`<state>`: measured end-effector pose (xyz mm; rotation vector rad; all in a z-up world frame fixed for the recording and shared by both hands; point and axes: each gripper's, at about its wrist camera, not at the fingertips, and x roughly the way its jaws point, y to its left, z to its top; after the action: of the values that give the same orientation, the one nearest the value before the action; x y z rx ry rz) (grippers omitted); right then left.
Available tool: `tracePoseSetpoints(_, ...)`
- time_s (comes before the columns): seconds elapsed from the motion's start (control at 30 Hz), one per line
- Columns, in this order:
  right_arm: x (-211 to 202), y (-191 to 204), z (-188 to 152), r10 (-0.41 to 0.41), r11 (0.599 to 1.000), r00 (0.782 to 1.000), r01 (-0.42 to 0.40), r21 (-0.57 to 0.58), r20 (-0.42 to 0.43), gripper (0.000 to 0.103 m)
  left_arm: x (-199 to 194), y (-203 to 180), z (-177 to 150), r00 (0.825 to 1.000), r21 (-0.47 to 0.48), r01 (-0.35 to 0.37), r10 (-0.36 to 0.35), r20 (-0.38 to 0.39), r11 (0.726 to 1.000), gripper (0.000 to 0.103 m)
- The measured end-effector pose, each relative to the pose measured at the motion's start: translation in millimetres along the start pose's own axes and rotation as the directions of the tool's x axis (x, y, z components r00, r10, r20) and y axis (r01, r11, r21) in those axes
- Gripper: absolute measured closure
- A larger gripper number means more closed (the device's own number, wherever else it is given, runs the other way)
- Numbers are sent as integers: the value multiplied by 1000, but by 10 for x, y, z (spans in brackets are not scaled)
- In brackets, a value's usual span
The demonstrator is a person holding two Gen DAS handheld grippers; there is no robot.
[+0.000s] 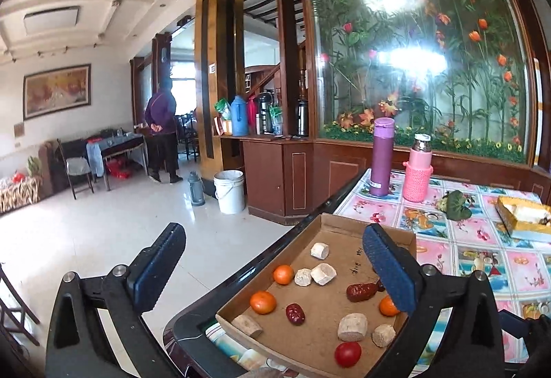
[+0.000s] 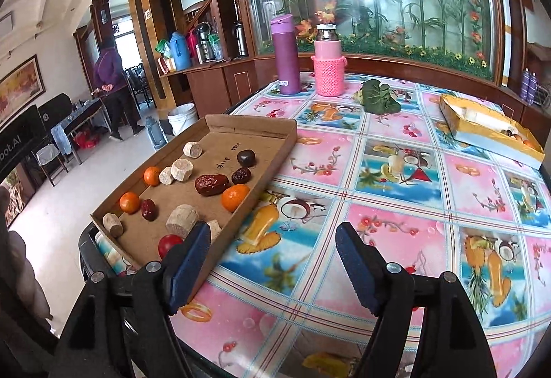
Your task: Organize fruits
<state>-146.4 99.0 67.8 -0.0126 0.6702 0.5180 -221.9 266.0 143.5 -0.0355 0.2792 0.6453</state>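
Observation:
A shallow cardboard tray sits at the table's left edge. It holds three small oranges, red dates, a red tomato, a dark chestnut and several pale beige chunks. My left gripper is open and empty, held above the tray's near left corner. My right gripper is open and empty, above the tablecloth just right of the tray.
A yellow box lies at the table's far right. A purple flask, a pink-sleeved bottle and a green leaf stand at the back. The table edge drops to tiled floor on the left; a person stands far off.

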Motion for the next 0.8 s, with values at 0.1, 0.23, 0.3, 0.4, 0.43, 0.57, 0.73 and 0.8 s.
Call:
tracePoseSetpoints(0.1,-63,-58,-41,9,1000,1000,-9,14,2,20,-4,-104,-13,998,26,39,-37,-54,999,0)
tracePoseSetpoints(0.23,-162,-117,-77,1,1000,1000,-1,27,19,16,-5,-259,-60,995,77,42,-35,-94,996,0)
tracePoseSetpoints(0.3,-205,-146,-84,-8,999,1000,7,34,28,16,-34,-313,-72,995,95,40,-32,-93,995,0)
tracePoseSetpoints(0.4,-237,-186,-95,-17,999,999,15,43,31,15,-70,-373,-89,995,112,46,-36,-93,993,0)
tracePoseSetpoints(0.43,-237,-193,-95,-18,999,999,17,46,30,15,-74,-379,-98,995,116,49,-38,-95,992,0)
tracePoseSetpoints(0.57,-215,-189,-102,-22,999,1000,21,45,20,15,-29,-405,-131,990,129,75,-58,-130,989,0)
tracePoseSetpoints(0.73,-188,-142,-120,-21,999,1000,21,31,9,15,73,-398,-188,977,112,111,-88,-193,987,0)
tracePoseSetpoints(0.8,-170,-127,-122,-23,999,1000,23,26,4,15,111,-388,-207,973,105,116,-92,-211,988,0)
